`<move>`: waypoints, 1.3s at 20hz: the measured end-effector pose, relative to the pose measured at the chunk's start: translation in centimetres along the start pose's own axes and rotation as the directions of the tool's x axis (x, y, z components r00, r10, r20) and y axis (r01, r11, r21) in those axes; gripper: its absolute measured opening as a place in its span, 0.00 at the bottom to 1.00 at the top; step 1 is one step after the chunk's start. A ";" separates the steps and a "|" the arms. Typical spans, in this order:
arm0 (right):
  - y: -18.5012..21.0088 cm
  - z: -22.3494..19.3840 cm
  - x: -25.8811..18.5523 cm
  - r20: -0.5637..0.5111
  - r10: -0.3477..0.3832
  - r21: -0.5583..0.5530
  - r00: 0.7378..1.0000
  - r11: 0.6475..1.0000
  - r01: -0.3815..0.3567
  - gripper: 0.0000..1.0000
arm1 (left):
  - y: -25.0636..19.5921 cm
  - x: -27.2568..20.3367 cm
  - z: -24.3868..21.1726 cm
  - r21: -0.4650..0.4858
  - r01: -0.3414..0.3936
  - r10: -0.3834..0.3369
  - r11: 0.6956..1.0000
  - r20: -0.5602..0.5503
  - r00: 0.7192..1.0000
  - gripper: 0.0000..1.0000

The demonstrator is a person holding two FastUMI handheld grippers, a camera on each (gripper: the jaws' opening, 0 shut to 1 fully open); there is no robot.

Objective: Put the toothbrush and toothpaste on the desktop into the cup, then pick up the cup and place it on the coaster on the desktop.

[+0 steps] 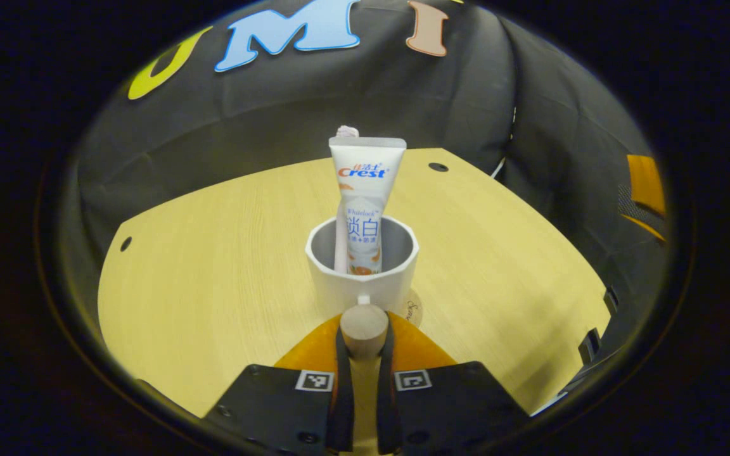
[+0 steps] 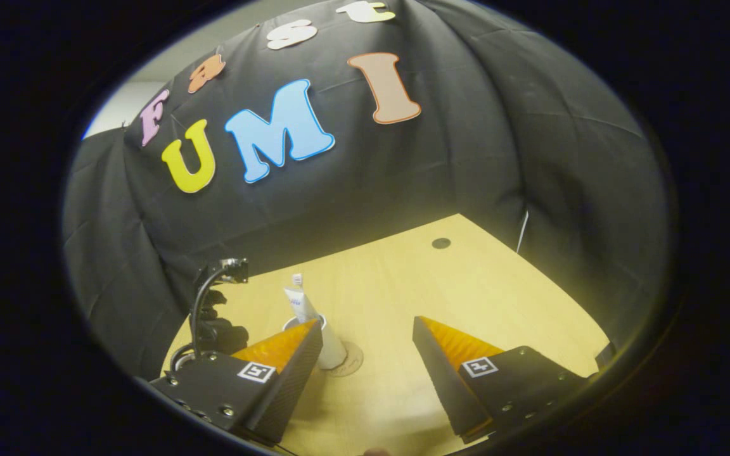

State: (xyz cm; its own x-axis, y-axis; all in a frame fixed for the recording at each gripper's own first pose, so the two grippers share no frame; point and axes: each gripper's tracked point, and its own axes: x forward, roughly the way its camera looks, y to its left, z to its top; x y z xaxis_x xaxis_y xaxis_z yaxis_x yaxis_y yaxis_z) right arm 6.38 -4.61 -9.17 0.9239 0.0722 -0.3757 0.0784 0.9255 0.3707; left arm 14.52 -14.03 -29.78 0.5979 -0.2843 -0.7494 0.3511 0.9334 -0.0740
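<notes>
Toothpaste [image 1: 364, 202] upright in cup [image 1: 362, 278] on coaster [image 1: 413, 308]

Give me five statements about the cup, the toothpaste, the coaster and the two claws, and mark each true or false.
1. The toothpaste tube stands upright in the white cup. True.
2. The left claw is shut on the cup's wooden handle. True.
3. The right claw grips the toothpaste. False: it is open, holding nothing.
4. The cup lies tipped on its side. False: it is upright.
5. The coaster shows at the cup's base. True.
</notes>
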 end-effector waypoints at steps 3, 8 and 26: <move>0.0 0.1 -0.2 0.001 0.008 -0.004 1.000 1.000 -0.008 0.91 | -1.6 0.6 -1.9 -0.057 0.037 -0.041 0.998 -0.065 0.997 0.29; -0.3 0.2 -0.7 -0.005 0.017 -0.013 1.000 1.000 -0.017 0.91 | -2.3 0.3 -1.5 -0.084 0.048 -0.052 0.995 -0.051 0.997 0.37; 2.1 3.2 -2.6 0.094 0.117 -0.258 0.989 0.962 -0.089 0.91 | 0.0 -11.8 6.2 -0.201 -0.063 0.122 0.978 0.299 0.946 0.84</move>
State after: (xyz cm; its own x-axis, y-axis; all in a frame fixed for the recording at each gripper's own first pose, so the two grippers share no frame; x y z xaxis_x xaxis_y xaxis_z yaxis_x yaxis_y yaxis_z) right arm 5.35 -4.02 -4.72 0.9580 0.1447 -0.2478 -0.1038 0.9798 0.1707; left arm 11.93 -12.05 -16.88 0.8241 -0.2203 -0.5219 0.1606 0.9743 -0.1577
